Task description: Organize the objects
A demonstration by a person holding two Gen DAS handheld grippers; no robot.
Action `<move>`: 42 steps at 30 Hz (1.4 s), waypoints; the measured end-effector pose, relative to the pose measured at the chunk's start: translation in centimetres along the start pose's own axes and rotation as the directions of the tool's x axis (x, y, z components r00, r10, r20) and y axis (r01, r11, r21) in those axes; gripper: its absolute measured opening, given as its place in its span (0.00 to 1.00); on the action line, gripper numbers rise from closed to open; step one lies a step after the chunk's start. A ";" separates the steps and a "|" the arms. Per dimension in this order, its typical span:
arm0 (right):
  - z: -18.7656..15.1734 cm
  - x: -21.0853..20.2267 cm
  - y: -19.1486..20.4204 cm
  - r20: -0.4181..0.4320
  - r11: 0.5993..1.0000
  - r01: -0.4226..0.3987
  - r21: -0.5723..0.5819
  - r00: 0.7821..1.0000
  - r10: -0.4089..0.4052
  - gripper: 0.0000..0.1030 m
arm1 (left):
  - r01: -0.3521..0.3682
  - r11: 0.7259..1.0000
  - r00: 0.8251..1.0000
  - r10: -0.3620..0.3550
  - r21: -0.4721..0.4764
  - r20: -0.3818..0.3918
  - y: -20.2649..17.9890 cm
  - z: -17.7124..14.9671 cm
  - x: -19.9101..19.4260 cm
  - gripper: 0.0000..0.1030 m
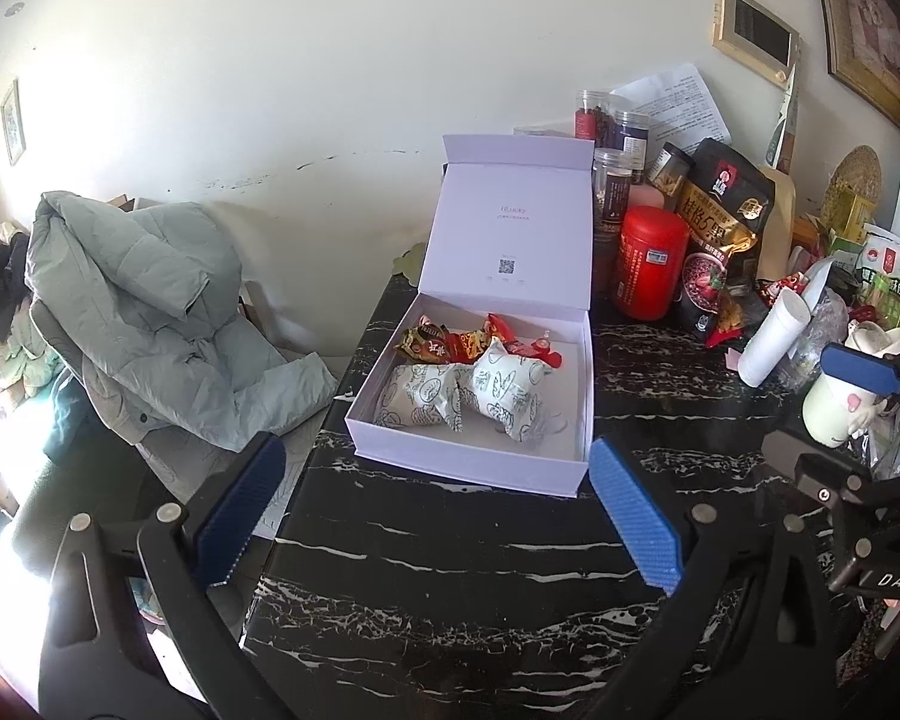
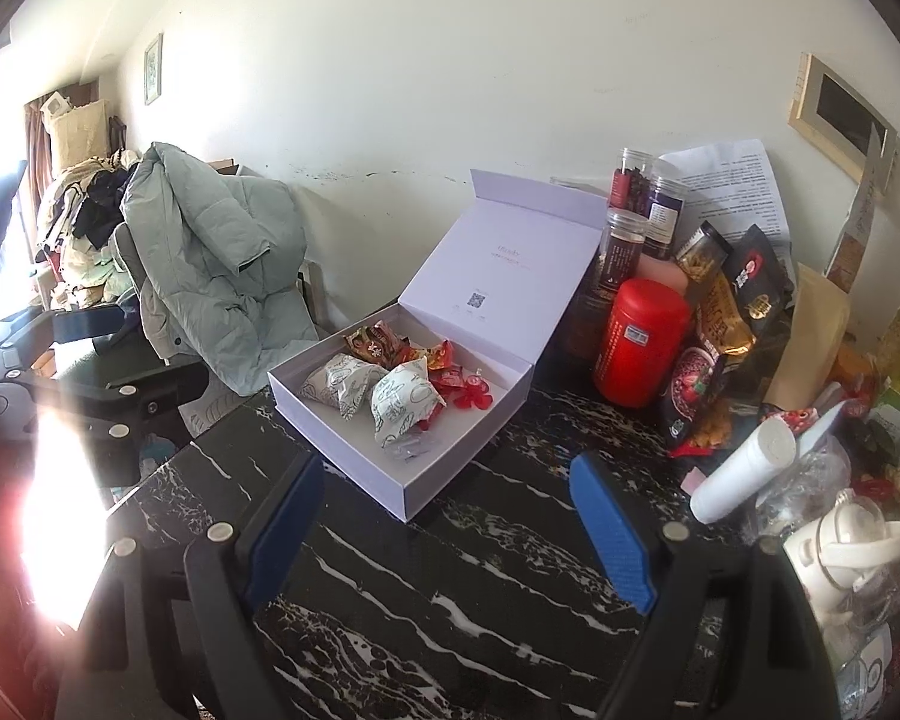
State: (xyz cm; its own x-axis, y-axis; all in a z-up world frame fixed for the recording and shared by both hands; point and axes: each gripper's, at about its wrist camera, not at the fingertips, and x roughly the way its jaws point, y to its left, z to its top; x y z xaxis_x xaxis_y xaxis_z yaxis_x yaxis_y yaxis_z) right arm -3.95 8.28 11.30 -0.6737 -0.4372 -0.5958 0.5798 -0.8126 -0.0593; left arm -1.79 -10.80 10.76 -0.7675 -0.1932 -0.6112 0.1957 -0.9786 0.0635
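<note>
Black marble with white veins covers the desk I'm working over, pushed against a scuffed white wall. My left claw stands wide with nothing between its blue pads, poised above bare marble just short of the white box. My right claw is also wide and empty, likewise held off the near corner of the box.

That box sits open on the desk, its lid tipped up and back, a small QR code printed on the inside. Inside it lie two white printed pouches side by side, touching, with a heap of red and gold wrapped sweets behind them toward the hinge. Some clear wrapping lies at the front of the right-hand pouch.

To the right of the box stands a red canister, near it a black snack bag and clear jars stacked toward the wall. A white tube lies tilted in the clutter farther right. Off the desk's left edge, a pale green puffer jacket is draped over a chair
</note>
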 end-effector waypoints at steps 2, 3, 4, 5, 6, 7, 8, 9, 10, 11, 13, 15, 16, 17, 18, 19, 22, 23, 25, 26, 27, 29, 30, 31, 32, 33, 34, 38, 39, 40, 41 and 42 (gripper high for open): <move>-0.6 -0.7 0.0 -0.001 1.000 0.011 0.000 1.000 -0.011 0.83 | -0.009 1.000 1.000 0.009 -0.002 0.000 -0.2 -0.7 -0.7 0.99; -0.9 -1.0 0.1 0.001 1.000 0.013 0.001 1.000 -0.013 0.83 | -0.013 1.000 1.000 0.013 -0.004 0.002 -0.3 -1.1 -1.1 0.99; -1.2 -1.3 0.1 0.002 1.000 0.012 0.003 1.000 -0.012 0.83 | -0.015 1.000 1.000 0.015 -0.007 0.004 -0.4 -1.5 -1.4 0.99; -1.5 -1.6 0.1 0.006 1.000 0.010 0.006 1.000 -0.010 0.83 | -0.017 1.000 1.000 0.017 -0.009 0.006 -0.5 -1.7 -1.7 0.99; -1.8 -1.9 0.2 0.007 1.000 0.008 0.009 1.000 -0.008 0.83 | -0.018 1.000 1.000 0.018 -0.011 0.008 -0.6 -2.0 -2.1 0.99; -2.1 -2.1 0.2 0.007 1.000 0.006 0.010 1.000 -0.007 0.83 | -0.020 1.000 1.000 0.020 -0.013 0.013 -0.7 -2.3 -2.4 0.99; -2.4 -2.3 0.3 0.008 1.000 0.006 0.012 1.000 -0.006 0.84 | -0.023 1.000 1.000 0.023 -0.015 0.015 -0.9 -2.6 -2.7 0.99; -2.8 -2.4 0.4 0.007 1.000 0.004 0.013 1.000 -0.004 0.84 | -0.028 0.999 0.999 0.028 -0.015 0.016 -1.0 -2.9 -2.9 0.99; -3.1 -2.5 0.5 0.006 1.000 0.002 0.013 1.000 -0.002 0.84 | -0.032 0.999 0.999 0.032 -0.016 0.016 -1.1 -3.2 -3.2 0.99; -3.5 -2.6 0.5 0.003 1.000 -0.001 0.015 1.000 0.001 0.84 | -0.033 0.999 0.999 0.033 -0.015 0.015 -1.1 -3.5 -3.3 0.99; -4.2 -2.5 0.5 -0.006 1.000 -0.005 0.015 1.000 0.005 0.84 | -0.032 0.999 0.999 0.032 -0.009 0.009 -1.3 -4.2 -3.5 0.99; -4.8 -2.5 0.6 -0.013 1.000 -0.004 0.018 1.000 0.004 0.84 | -0.032 0.999 0.999 0.032 -0.003 0.002 -1.6 -4.8 -3.6 0.99; -5.0 -2.5 0.6 -0.017 1.000 -0.004 0.020 1.000 0.004 0.84 | -0.033 0.999 0.999 0.033 0.001 -0.001 -1.7 -5.1 -3.6 0.99; -5.3 -2.5 0.6 -0.021 1.000 -0.004 0.020 1.000 0.005 0.84 | -0.035 0.999 0.999 0.035 0.004 -0.005 -1.8 -5.3 -3.6 0.99; -5.4 -2.4 0.6 -0.023 1.000 -0.004 0.020 1.000 0.005 0.84 | -0.034 0.999 0.999 0.034 0.006 -0.008 -1.9 -5.6 -3.6 0.99; -5.6 -2.4 0.7 -0.027 1.000 -0.004 0.020 1.000 0.004 0.84 | -0.032 0.999 0.999 0.032 0.005 -0.011 -1.9 -5.7 -3.6 0.99; -5.9 -2.3 0.7 -0.033 1.000 -0.005 0.020 0.999 0.006 0.84 | -0.029 1.000 0.999 0.029 -0.003 -0.020 -2.1 -6.1 -3.6 0.99; -6.0 -2.2 0.6 -0.033 1.000 -0.006 0.019 0.999 0.006 0.84 | -0.032 0.999 0.999 0.032 -0.005 -0.023 -2.1 -6.3 -3.6 0.99; -6.0 -2.3 0.7 -0.033 1.000 -0.005 0.019 0.999 0.005 0.84 | -0.032 0.999 0.999 0.031 -0.009 -0.026 -2.1 -6.5 -3.7 0.99; -6.0 -2.3 0.7 -0.032 1.000 -0.004 0.020 0.999 0.005 0.84 | -0.031 0.999 0.999 0.031 -0.009 -0.025 -2.1 -6.6 -3.8 0.99; -6.1 -2.3 0.7 -0.031 1.000 -0.006 0.020 0.999 0.006 0.84 | -0.032 0.999 0.999 0.032 -0.007 -0.024 -2.2 -6.7 -3.9 0.99; -6.2 -2.3 0.8 -0.032 1.000 -0.007 0.017 0.999 0.008 0.84 | -0.031 1.000 0.999 0.031 -0.004 -0.025 -2.3 -6.8 -3.9 0.99; -6.3 -2.3 0.8 -0.032 1.000 -0.008 0.016 0.999 0.008 0.84 | -0.030 1.000 0.999 0.030 -0.005 -0.025 -2.3 -6.8 -4.0 0.99; -6.3 -2.3 0.8 -0.032 1.000 -0.010 0.015 0.999 0.010 0.84 | -0.030 1.000 0.999 0.030 -0.007 -0.025 -2.3 -6.9 -4.0 0.99; -6.3 -2.4 0.8 -0.031 1.000 -0.011 0.014 0.999 0.011 0.84 | -0.030 1.000 0.999 0.030 -0.005 -0.026 -2.3 -6.9 -4.0 0.99; -6.4 -2.4 0.8 -0.031 1.000 -0.011 0.013 0.999 0.011 0.84 | -0.029 1.000 0.999 0.029 -0.005 -0.027 -2.3 -6.9 -4.0 0.99; -6.4 -2.4 0.8 -0.031 1.000 -0.010 0.014 0.999 0.011 0.84 | -0.028 1.000 0.999 0.028 -0.005 -0.027 -2.3 -6.9 -4.0 0.99; -6.4 -2.4 0.8 -0.033 1.000 -0.012 0.012 0.999 0.013 0.84 | -0.026 1.000 0.999 0.026 -0.006 -0.027 -2.4 -6.9 -4.1 0.99; -6.4 -2.4 0.9 -0.033 1.000 -0.013 0.011 0.999 0.013 0.84 | -0.026 1.000 0.999 0.026 -0.008 -0.027 -2.4 -6.9 -4.1 0.99; -6.5 -2.4 0.9 -0.034 1.000 -0.013 0.010 0.999 0.014 0.84 | -0.025 1.000 0.999 0.025 -0.008 -0.029 -2.4 -6.9 -4.1 0.99; -6.5 -2.4 0.9 -0.035 1.000 -0.014 0.009 0.999 0.015 0.84 | -0.026 1.000 0.999 0.025 -0.009 -0.028 -2.4 -6.9 -4.1 0.99; -6.5 -2.4 0.9 -0.036 1.000 -0.014 0.009 0.999 0.015 0.84 | -0.026 1.000 0.999 0.026 -0.011 -0.028 -2.3 -7.0 -4.1 0.99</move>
State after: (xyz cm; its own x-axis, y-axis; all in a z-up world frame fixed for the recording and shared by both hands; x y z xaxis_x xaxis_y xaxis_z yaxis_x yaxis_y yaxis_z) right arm 1.16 11.09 7.41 -0.6481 -0.4349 -0.6251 0.5854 -0.8095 -0.0438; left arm 5.19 -7.22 7.64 -0.7447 -0.2163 -0.6314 0.2225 -0.9724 0.0708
